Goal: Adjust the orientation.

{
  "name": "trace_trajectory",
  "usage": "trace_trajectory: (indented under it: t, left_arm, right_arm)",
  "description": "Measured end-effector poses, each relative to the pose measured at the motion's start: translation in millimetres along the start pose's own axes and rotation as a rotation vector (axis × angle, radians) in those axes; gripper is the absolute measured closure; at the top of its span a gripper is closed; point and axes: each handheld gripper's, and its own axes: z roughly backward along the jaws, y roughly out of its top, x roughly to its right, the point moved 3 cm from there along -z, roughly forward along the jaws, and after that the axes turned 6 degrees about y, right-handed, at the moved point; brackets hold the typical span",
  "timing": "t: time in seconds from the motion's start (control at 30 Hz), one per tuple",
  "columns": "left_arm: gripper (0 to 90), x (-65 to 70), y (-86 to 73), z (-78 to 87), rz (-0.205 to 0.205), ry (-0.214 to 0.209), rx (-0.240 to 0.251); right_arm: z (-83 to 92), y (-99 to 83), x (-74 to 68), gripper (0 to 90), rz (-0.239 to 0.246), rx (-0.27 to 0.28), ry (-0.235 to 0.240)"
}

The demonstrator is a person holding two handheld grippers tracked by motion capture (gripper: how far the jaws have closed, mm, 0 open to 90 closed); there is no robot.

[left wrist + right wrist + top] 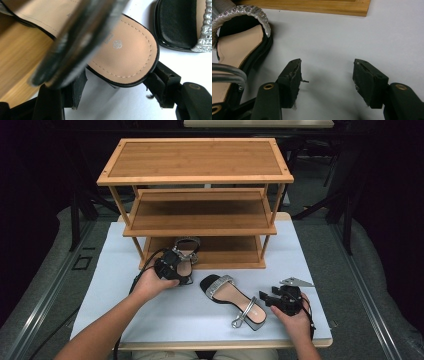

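At the front edge of the lowest shelf of the bamboo shoe rack [200, 165], one black sandal [186, 251] sits with its heel end between the jaws of the left gripper [175, 265] — in the left gripper view the jaws flank the heel [125, 55], apparently gripping it. A second sandal [234, 299], silver-strapped, lies on the white table [125, 295]. Just beside its heel, the right gripper [272, 299] rests with jaws spread wide, empty, in the right hand [295, 317].
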Motion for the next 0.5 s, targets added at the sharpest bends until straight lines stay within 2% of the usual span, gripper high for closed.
trace_trajectory:
  t: [0.1,0.2,0.33,0.37,0.5]
  left_arm:
    - [36.4,0.8,-2.8,5.7,0.022,0.017,0.018]
    - [37.2,1.7,-4.7,7.0,0.011,0.038,0.025]
    - [37.7,0.3,-0.9,10.4,0.049,0.018,0.053]
    - [37.8,-1.0,0.8,11.2,0.041,0.027,0.055]
    - [38.8,-4.6,5.1,9.7,0.051,0.049,0.057]
  right_arm:
    - [0.7,-0.3,1.1,39.4,-0.002,0.000,0.005]
    - [0.6,-0.2,1.4,39.4,-0.004,0.002,0.011]
    - [0.5,-0.3,0.7,39.3,-0.002,0.001,0.002]
    - [0.4,-0.3,0.7,39.3,-0.002,0.001,0.002]
    - [-0.3,-0.3,0.4,39.2,-0.002,0.008,-0.005]
